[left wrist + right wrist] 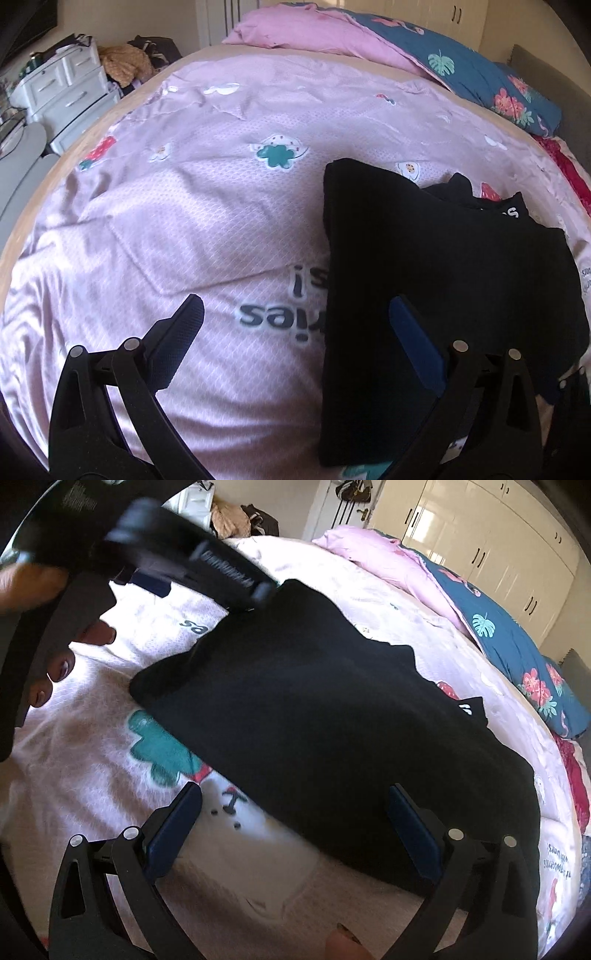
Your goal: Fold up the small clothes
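The black garment lies flat on the bed, spread over the pink quilt, partly folded already by the look of its straight left edge. It is soft, light cloth with no stiffness at all: it will sag and drape the instant I lift it, and a single layer will slide off the one beneath. It looks like a knit or fleece, so my pads should bite well, though the fabric is so dark that I cannot make out seams or how many layers are stacked. I judge the best hold is at the corners of an edge, pinching all layers together, 1 corner per gripper, so the fold stays square.

My right gripper hangs just above the near edge of the garment, jaws spread wide and holding nothing. My left gripper is likewise wide open and empty, its right finger over the garment's left edge, its left finger over bare quilt. In the right wrist view, that left gripper sits blurred at the garment's far corner.

Beyond the garment, a pink pillow and a blue floral duvet lie at the head of the bed, a white drawer unit stands beside it.
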`<action>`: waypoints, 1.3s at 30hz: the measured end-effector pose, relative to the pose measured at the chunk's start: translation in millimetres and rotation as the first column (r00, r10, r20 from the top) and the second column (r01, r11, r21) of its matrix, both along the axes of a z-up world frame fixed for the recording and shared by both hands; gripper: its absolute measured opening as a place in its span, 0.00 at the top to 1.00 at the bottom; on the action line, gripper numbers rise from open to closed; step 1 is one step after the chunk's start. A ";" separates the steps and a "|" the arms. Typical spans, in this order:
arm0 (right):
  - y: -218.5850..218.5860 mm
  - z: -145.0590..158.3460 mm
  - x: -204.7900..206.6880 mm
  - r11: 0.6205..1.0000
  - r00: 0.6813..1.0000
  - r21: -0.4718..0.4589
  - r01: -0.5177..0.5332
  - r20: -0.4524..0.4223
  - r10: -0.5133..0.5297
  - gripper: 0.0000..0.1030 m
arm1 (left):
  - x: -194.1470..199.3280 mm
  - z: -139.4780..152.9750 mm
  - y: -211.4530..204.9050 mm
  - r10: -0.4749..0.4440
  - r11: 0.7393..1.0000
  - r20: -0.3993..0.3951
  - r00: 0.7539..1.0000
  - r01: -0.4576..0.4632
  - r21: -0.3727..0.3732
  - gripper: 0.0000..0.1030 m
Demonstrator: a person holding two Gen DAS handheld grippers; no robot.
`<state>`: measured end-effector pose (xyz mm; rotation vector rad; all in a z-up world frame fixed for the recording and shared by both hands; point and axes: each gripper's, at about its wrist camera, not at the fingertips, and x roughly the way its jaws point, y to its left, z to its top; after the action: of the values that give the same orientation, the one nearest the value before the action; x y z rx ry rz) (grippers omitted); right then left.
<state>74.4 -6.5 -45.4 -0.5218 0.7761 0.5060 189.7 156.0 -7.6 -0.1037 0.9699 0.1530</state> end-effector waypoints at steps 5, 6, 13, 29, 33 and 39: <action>14.8 -3.9 11.9 1.000 1.000 -0.017 0.015 0.016 -0.014 0.04 | 23.0 -0.2 6.3 0.004 1.000 -0.008 1.000 -0.004 0.001 0.09; 17.6 -4.7 14.9 1.000 1.000 -0.024 0.019 0.021 -0.018 0.04 | 26.1 0.2 7.9 0.007 1.000 -0.007 1.000 -0.007 -0.004 0.09; 35.4 -7.7 34.6 0.997 0.997 -0.062 0.036 0.070 -0.031 0.05 | 60.7 -1.0 22.6 0.021 0.987 -0.023 1.000 -0.025 -0.156 0.09; -0.4 34.6 8.2 0.991 0.968 0.115 -0.064 0.249 0.034 0.85 | 74.5 -14.8 2.1 -0.053 0.949 -0.030 0.998 0.041 -0.314 0.09; -14.9 43.3 6.5 0.987 0.963 0.154 -0.048 0.270 0.004 0.92 | 75.6 -11.5 -16.5 -0.088 0.926 -0.007 0.996 0.079 -0.370 0.10; -39.5 51.5 0.9 0.976 0.957 0.220 -0.004 0.283 -0.060 0.93 | 77.9 11.0 -50.8 -0.144 0.903 0.056 0.988 0.155 -0.400 0.79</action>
<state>75.2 -46.1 6.1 -0.3681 0.4406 0.4687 267.6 105.2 3.4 -0.4099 0.9692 -0.1939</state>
